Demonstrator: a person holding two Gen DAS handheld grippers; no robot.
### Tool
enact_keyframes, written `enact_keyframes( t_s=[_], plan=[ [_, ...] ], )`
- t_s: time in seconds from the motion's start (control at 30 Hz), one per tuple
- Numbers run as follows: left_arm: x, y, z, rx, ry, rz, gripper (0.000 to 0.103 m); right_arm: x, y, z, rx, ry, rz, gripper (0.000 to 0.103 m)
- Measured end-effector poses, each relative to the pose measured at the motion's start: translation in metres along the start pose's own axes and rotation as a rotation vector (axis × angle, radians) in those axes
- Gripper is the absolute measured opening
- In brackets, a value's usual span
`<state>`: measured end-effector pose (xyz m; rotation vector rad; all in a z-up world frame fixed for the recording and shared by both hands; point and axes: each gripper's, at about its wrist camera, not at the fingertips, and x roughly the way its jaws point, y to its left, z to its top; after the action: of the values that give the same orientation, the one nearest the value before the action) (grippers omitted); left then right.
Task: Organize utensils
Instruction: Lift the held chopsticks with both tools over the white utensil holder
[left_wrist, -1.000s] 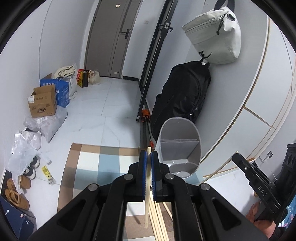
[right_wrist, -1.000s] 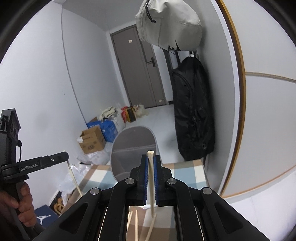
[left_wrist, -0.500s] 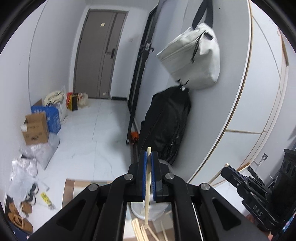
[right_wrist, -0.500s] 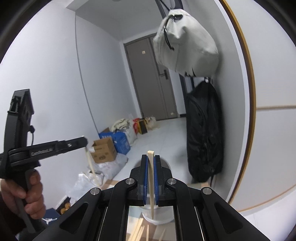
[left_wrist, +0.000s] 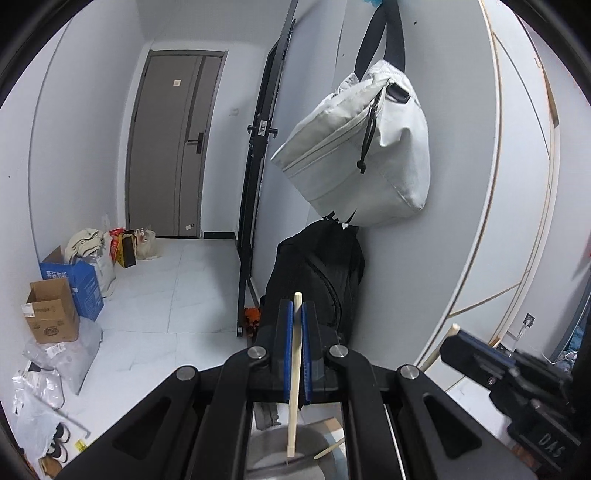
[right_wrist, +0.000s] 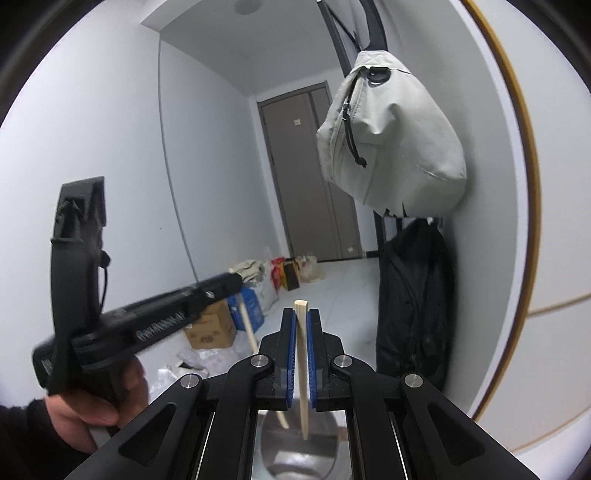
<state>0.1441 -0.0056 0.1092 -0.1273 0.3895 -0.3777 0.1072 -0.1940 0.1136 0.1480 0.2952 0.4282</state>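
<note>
Two claws are up in my feeds, each clamped tight on a single chopstick. Going from the big things down: a white wall with a gold trim line (left_wrist: 476, 288) curves along the right in both views, and a grey door (left_wrist: 166, 147) closes the far end of the hall. A pale bag (left_wrist: 354, 147) hangs on the wall above a black backpack (left_wrist: 317, 273) that stands on the floor.

Below both claws sits a grey bin (right_wrist: 299, 443), seen only in part between the claw arms. In the left view one loose chopstick end (left_wrist: 328, 448) pokes up at its rim; what else it holds I cannot tell. Along the left wall there is an open cardboard box (left_wrist: 51, 314) next to a blue box (left_wrist: 83, 288), contents hidden, with plastic bags (left_wrist: 59, 362) on the floor beside them.

My left claw (left_wrist: 296, 314) has its blue pads closed on a chopstick (left_wrist: 294, 369) that stands nearly upright, its lower end over the bin. My right claw (right_wrist: 301, 317) grips its own chopstick (right_wrist: 303, 362) the same way, also over the bin.

Only the right view shows the hand (right_wrist: 96, 402) on the left grip, the ceiling, and the left chopstick from the side. Only the left view shows the black rail (left_wrist: 258, 184) by the door, shoes (left_wrist: 59, 443) at the bottom left, and the right claw, blurred, from the side.
</note>
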Motion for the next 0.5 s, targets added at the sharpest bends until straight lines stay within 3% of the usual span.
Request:
enact_keyframes(
  t_s=[0.5],
  plan=[
    [0.034,0.033,-0.036,-0.067,0.059,-0.087,0.001,0.056,-0.013,-0.022,-0.028,0.093,-0.007,0.005]
  ],
)
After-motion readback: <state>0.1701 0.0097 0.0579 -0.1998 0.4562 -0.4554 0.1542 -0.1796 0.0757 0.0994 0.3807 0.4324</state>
